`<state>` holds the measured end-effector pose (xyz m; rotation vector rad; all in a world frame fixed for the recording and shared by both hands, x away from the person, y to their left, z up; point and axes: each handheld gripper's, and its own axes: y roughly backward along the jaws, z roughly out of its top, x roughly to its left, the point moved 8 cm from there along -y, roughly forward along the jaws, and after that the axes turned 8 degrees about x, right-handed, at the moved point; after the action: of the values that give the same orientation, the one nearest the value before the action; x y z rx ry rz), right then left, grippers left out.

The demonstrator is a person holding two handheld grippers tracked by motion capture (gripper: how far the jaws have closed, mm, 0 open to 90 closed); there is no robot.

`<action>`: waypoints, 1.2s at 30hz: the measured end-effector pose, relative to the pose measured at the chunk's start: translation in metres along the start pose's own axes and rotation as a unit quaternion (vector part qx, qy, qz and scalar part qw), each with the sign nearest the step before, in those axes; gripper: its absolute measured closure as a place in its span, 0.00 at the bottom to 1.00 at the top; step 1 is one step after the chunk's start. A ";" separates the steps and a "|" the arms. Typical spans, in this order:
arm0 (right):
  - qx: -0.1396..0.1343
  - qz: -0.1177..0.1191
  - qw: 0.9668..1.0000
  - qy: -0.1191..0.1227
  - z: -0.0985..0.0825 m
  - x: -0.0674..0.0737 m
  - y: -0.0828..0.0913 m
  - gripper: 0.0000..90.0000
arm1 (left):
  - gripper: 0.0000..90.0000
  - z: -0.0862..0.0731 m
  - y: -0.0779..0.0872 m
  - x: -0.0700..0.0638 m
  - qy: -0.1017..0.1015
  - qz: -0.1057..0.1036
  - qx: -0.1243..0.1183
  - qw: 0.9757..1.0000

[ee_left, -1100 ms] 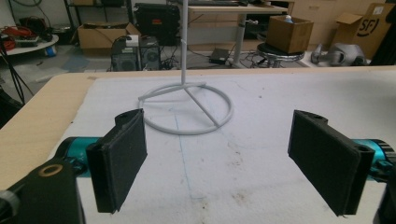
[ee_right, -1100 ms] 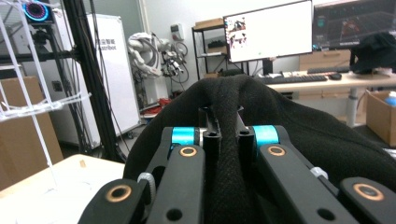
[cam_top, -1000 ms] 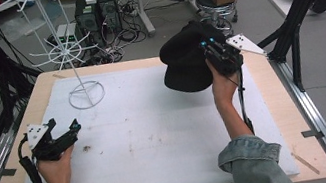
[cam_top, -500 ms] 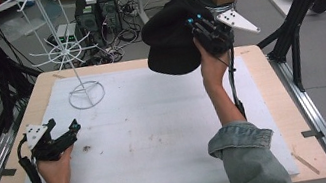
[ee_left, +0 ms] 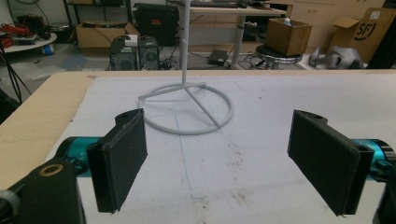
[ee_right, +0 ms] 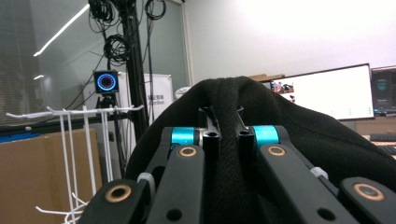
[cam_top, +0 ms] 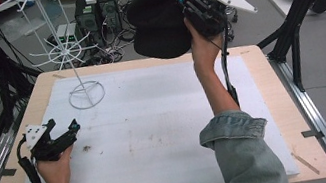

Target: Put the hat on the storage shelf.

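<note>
Holding a black fabric cap (cam_top: pixel 161 18) up in the air, the right gripper (cam_top: pixel 197 9) sits at the far side of the scene, above and beyond the far edge of the table, a little right of centre. Its jaws are pressed together on a fold of the cap's cloth; in the right gripper view that dark woven band (ee_right: pixel 229 154) runs straight up between the two black jaws, which pinch it tight just past the teal collars. The cap hangs to the left of the gripper, clear of the table, with the person's right forearm and rolled denim sleeve (cam_top: pixel 241 143) reaching up to it from the near edge.

The left gripper (cam_top: pixel 58 140) rests low at the near left of the table, held in the person's left hand (cam_top: pixel 55 169) on the white foam mat (cam_top: pixel 156 123) that covers the light wooden tabletop (cam_top: pixel 6 165). Its jaws are spread wide with nothing between them; the left gripper view looks between the two flat black pads (ee_left: pixel 119 161) across bare mat.

Beyond that gripper, at the far left of the mat, stands a white wire display rack (cam_top: pixel 73 46) on a round ring base (ee_left: pixel 187 109), its thin pole rising upright with wire arms fanning out higher up. The cap and the rack are well apart, the cap to the right of the rack's arms.
</note>
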<state>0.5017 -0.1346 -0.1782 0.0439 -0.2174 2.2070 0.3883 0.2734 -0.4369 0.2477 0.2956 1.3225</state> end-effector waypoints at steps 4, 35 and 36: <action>-0.013 0.013 1.000 0.004 0.015 0.011 -0.007 0.96 | 0.22 0.000 0.000 0.000 0.000 -0.001 0.001 1.000; -0.086 0.122 0.988 -0.034 0.090 0.088 -0.055 0.96 | 0.22 -0.002 0.003 0.003 0.009 -0.006 -0.001 1.000; -0.088 0.127 0.987 -0.037 0.091 0.090 -0.056 0.96 | 0.22 -0.002 0.003 0.004 0.010 -0.005 -0.001 1.000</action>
<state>0.4879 -0.0456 -0.0712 0.0003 -0.4818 2.4329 0.3858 0.2777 -0.4381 0.2319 0.3117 1.3154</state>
